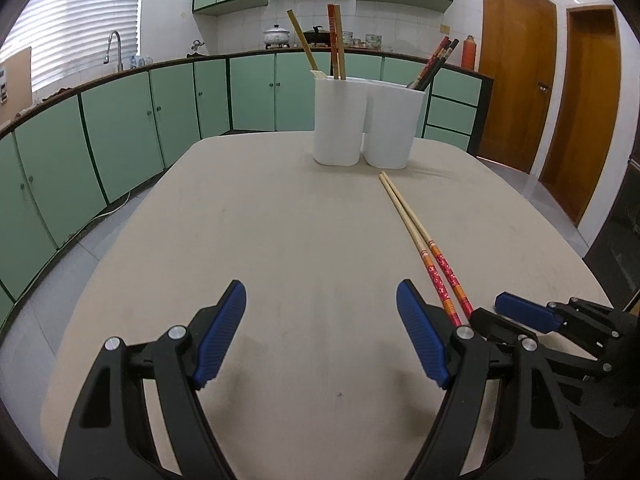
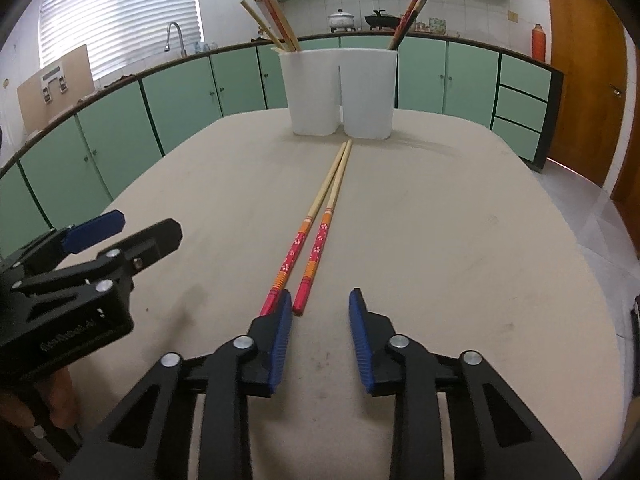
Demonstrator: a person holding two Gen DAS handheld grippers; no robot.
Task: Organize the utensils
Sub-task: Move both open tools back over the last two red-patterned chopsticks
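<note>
The pair of red-handled chopsticks (image 2: 320,224) lies on the table (image 2: 460,240), tips toward the white two-compartment holder (image 2: 340,92). The right gripper (image 2: 320,304), narrowed but gripping nothing, straddles one handle end, apparently for pickup. The left gripper (image 1: 320,300) hovers wide, empty.

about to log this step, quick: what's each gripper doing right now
Left gripper: open, holding nothing.
Right gripper: partly open, jaws around the red ends of the chopsticks on the table; pads not yet pressing them.
</note>
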